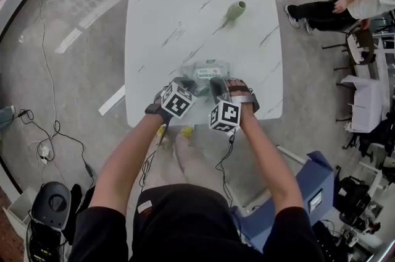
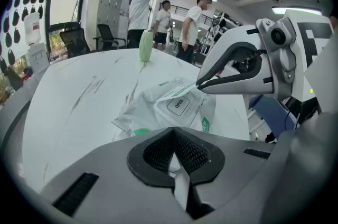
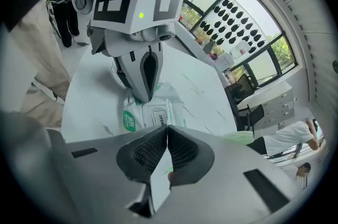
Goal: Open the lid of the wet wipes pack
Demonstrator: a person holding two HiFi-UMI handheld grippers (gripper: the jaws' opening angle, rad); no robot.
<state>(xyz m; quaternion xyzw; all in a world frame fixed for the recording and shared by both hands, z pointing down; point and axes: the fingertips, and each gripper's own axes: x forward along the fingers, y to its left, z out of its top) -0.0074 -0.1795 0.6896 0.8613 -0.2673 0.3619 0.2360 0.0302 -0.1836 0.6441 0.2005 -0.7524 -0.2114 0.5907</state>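
Note:
A white wet wipes pack [image 1: 207, 72] with green print lies near the front edge of the marble table [image 1: 185, 13]. Its lid flap [image 2: 178, 105] bears the word OPEN. My left gripper [image 2: 177, 165] is shut on the near edge of the pack, with white film showing between its pads. From the right, my right gripper [image 2: 203, 84] is shut on the flap's free edge and holds that edge raised a little off the pack [image 2: 142, 117]. In the right gripper view, white film sits between my closed right gripper [image 3: 166, 157], and the left gripper [image 3: 143, 96] presses down on the pack [image 3: 132, 117].
A pale green vase [image 1: 234, 10] lies on the table's far right part. People sit and stand past the far right corner [image 1: 352, 1]. Cables and a black device [image 1: 49, 205] lie on the floor at my left; a blue box [image 1: 315, 186] is at my right.

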